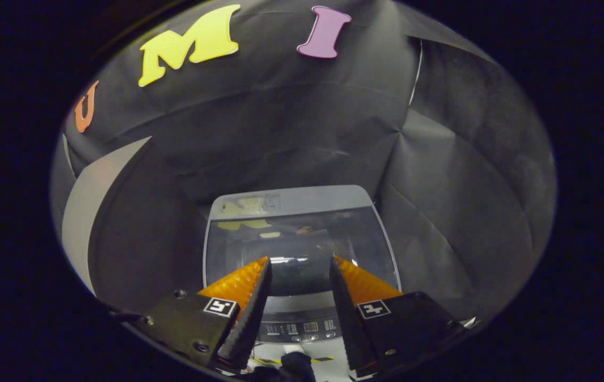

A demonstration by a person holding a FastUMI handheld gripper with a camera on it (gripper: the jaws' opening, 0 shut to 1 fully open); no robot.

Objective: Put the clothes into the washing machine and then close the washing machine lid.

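Note:
A grey top-loading washing machine [291, 204] stands ahead of and below me against the black cloth wall. Its dark glass lid [259, 249] lies flat and shut over the tub. The control panel [302, 328] with buttons runs along the machine's near edge, between my fingers. My gripper [300, 261] hovers above the lid's front part, open, with nothing between its fingers. A dark bundle [297, 365], maybe cloth, lies low between the fingers in front of the machine; I cannot tell what it is.
Black cloth walls close in behind and to the right of the machine. A pale grey curved panel [87, 212] stands to the left. A white surface with a striped strip [328, 359] lies in front of the machine.

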